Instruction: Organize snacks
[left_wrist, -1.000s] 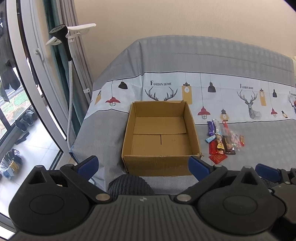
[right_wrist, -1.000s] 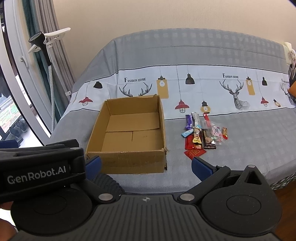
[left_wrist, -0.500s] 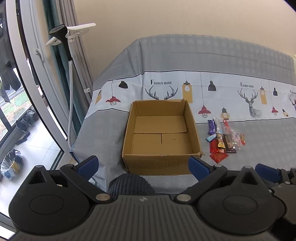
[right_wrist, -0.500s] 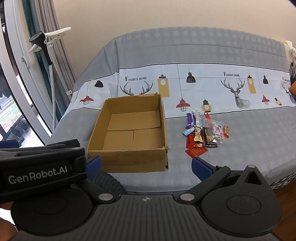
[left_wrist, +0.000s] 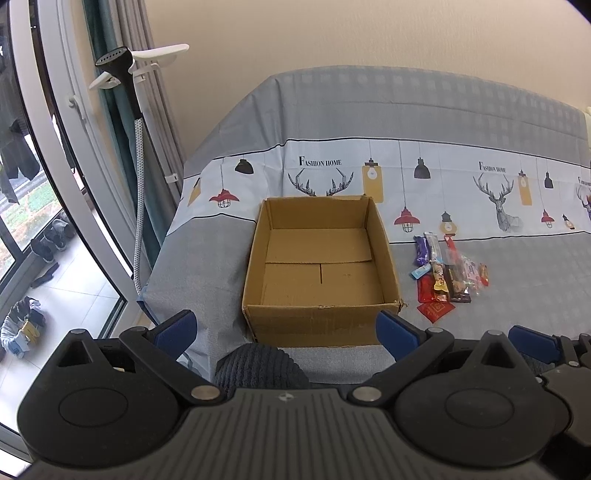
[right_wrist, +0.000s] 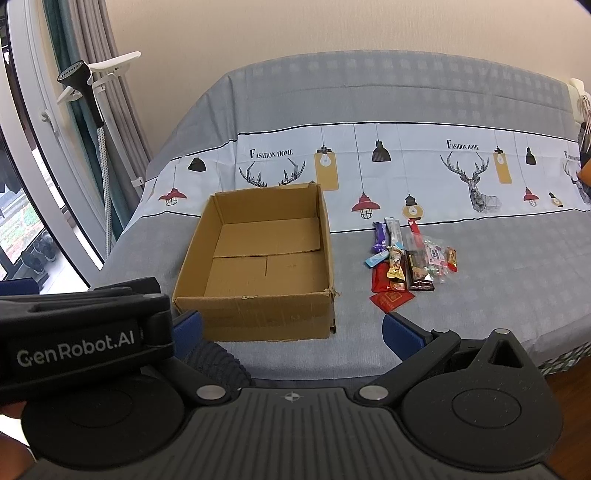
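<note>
Right hand-held gripper wide, empty, left hand-held gripper likewise; snacks piled on bed at 1 o'clock, just right of empty cardboard box: approach low, pinch one wrapper at pile's edge.

I am looking into a home: a printed bedsheet, curtains, a garment steamer and shoes outside the glass door.
</note>
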